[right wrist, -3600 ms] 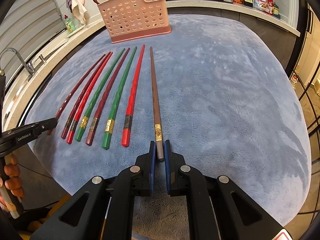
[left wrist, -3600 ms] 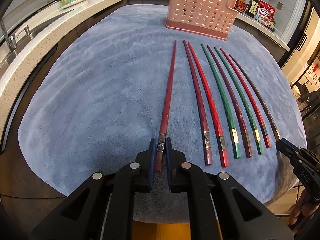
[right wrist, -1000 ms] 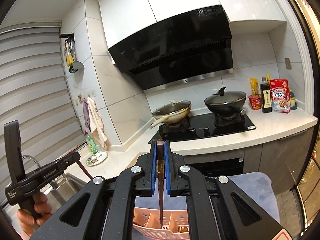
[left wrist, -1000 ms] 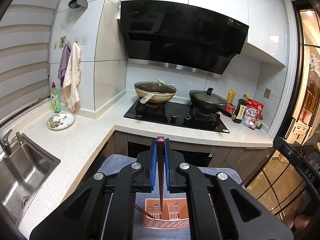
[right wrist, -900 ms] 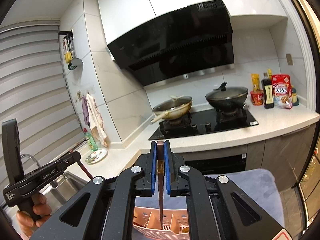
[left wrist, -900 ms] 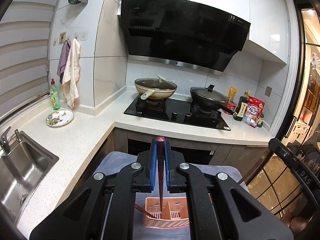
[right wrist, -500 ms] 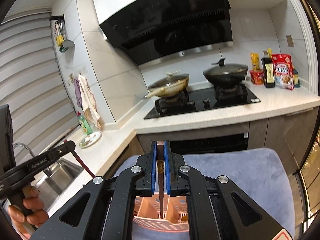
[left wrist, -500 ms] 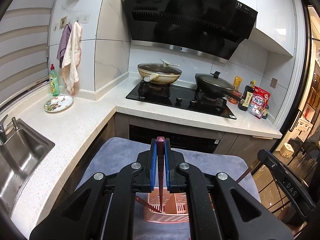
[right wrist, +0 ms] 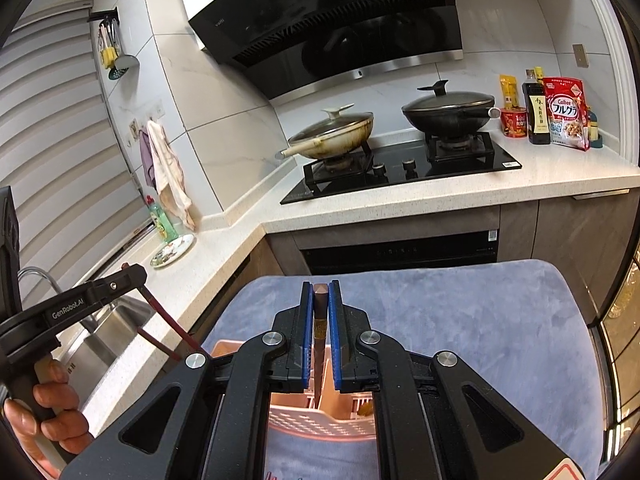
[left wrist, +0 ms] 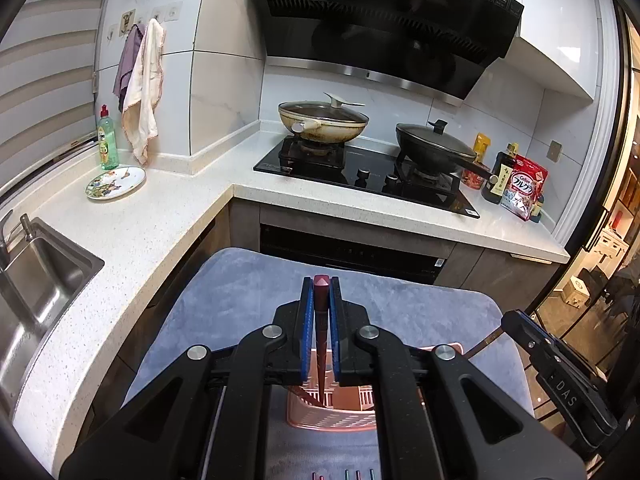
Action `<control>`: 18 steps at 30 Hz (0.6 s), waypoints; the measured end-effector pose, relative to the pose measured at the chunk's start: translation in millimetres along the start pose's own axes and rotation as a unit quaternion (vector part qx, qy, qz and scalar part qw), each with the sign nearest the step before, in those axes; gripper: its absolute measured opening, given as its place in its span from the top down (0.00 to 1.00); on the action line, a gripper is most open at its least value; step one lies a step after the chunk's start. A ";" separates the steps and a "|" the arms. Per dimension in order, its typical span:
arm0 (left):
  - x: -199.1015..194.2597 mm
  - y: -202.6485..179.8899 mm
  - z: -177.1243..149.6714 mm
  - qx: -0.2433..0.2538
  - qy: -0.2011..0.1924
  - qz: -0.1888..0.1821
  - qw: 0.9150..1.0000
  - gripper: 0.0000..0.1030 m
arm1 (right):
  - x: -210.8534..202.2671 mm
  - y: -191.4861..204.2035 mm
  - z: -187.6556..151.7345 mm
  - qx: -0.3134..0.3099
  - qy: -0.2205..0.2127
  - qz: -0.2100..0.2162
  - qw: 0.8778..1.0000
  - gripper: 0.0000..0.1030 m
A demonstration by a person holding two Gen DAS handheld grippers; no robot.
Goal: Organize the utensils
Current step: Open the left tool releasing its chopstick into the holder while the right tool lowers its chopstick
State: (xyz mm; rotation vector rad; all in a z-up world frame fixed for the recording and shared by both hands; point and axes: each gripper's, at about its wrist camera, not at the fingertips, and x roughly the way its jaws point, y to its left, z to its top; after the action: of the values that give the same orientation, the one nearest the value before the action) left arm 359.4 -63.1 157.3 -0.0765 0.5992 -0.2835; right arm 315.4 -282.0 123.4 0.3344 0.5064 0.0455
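My left gripper [left wrist: 320, 286] is shut on a dark red chopstick [left wrist: 320, 344] held upright, its lower tip down inside the pink perforated utensil holder [left wrist: 332, 416] on the blue-grey mat. My right gripper [right wrist: 321, 290] is shut on a brown chopstick [right wrist: 320, 344], also upright, its tip in the same pink holder [right wrist: 316, 420]. The left gripper with its red chopstick also shows in the right wrist view [right wrist: 92, 300]. Tips of several more chopsticks [left wrist: 344, 474] lie on the mat at the bottom edge.
The blue-grey mat [left wrist: 240, 292] covers a table in front of a kitchen counter. A sink [left wrist: 36, 280] is at the left. A hob with two lidded pans [left wrist: 324, 120] is behind. A plate [left wrist: 115, 182] and soap bottle [left wrist: 107, 140] stand on the counter.
Both grippers lifted their chopsticks off the mat, turned them upright and brought them over the pink holder. Over the last second both have lowered, tips now inside the holder.
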 end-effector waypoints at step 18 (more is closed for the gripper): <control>-8.2 10.9 -7.7 -0.015 0.001 0.004 1.000 0.85 | -19.3 8.7 -4.2 -0.012 -0.009 -0.006 1.000 0.88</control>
State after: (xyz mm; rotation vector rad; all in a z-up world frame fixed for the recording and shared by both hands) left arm 351.2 -50.2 153.8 -0.1035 0.6061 -0.2669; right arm 296.8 -274.9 131.8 0.3077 0.4899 0.0375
